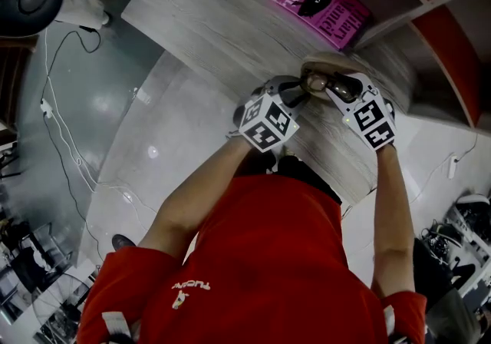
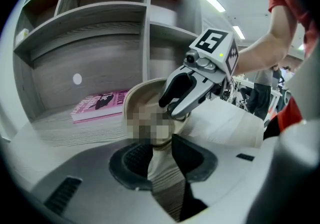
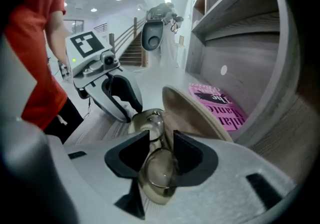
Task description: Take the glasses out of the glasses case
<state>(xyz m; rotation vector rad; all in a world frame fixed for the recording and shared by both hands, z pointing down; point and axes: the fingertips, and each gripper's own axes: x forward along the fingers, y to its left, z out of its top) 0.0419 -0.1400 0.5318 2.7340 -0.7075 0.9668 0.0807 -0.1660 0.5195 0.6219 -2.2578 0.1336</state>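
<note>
Showing glasses (image 3: 159,169) inside right claw (image 3: 161,143), jaws apart | head view: unclear

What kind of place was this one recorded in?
Probably an indoor lab or open workspace: a wood-grain shelving unit with cubbies, a staircase behind, and cables trailing over a glossy floor.

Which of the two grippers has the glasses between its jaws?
The right gripper: the brown-rimmed glasses stand between its jaws. The left gripper clamps the beige glasses case instead.
</note>
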